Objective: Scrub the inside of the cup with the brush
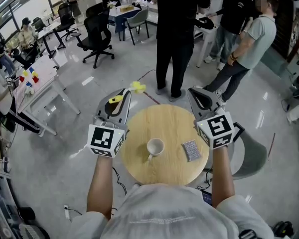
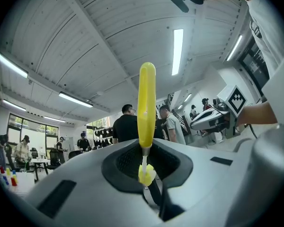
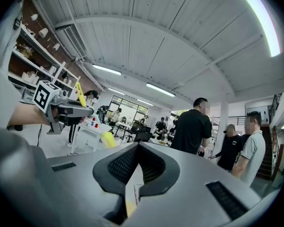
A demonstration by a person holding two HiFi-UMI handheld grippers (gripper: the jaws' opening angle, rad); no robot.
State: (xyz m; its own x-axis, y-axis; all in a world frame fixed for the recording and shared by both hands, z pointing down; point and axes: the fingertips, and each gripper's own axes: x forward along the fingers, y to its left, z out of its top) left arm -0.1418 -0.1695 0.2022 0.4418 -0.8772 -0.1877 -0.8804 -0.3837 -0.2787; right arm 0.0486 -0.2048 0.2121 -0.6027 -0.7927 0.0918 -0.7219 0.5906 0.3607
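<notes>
The jaws of the left gripper point(image 1: 123, 92) clamp the yellow brush point(image 1: 137, 87) by its end, well apart from the cup point(image 1: 155, 147); the right gripper point(image 1: 192, 90) is closed, empty. The cup stands unheld on the table point(image 1: 174, 118), so scrubbing would likely tip or skid it, or twist the brush loose

The pale grey floor point(image 1: 114, 68) is shiny. In the upper left of the frame stand black office chairs point(image 1: 97, 39) and a white desk point(image 1: 42, 78), with large windows point(image 1: 25, 4) behind them. At lower centre is a round wooden table point(image 1: 174, 121). Overhead, the white panelled ceiling point(image 2: 109, 27) has long strip lights point(image 2: 177, 51)
</notes>
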